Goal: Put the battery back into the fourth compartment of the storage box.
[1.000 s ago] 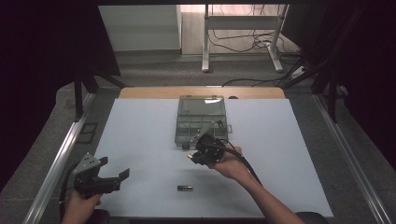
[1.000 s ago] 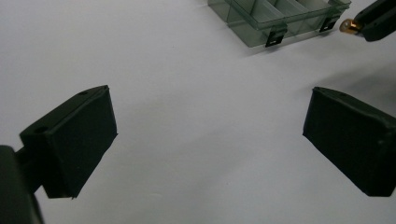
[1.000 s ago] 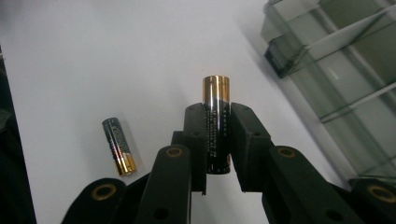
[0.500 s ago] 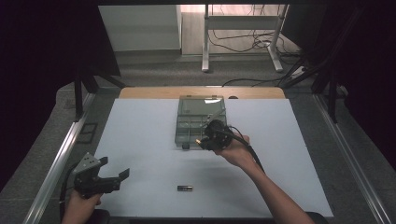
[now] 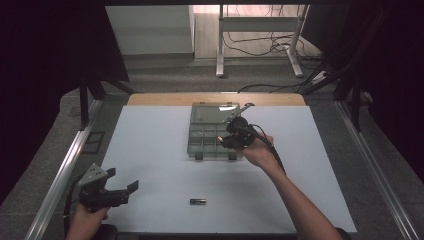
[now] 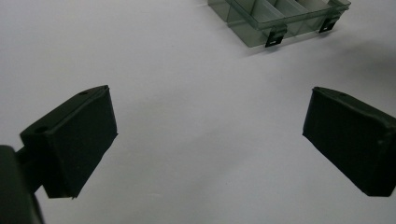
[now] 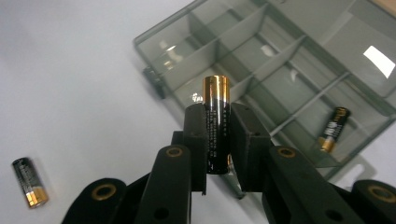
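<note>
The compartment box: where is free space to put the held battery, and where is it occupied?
The right gripper holds a battery above the compartment box. The compartments under and left of it look bare. One compartment at the right edge holds a second battery. A loose battery lies outside on the white table.
</note>
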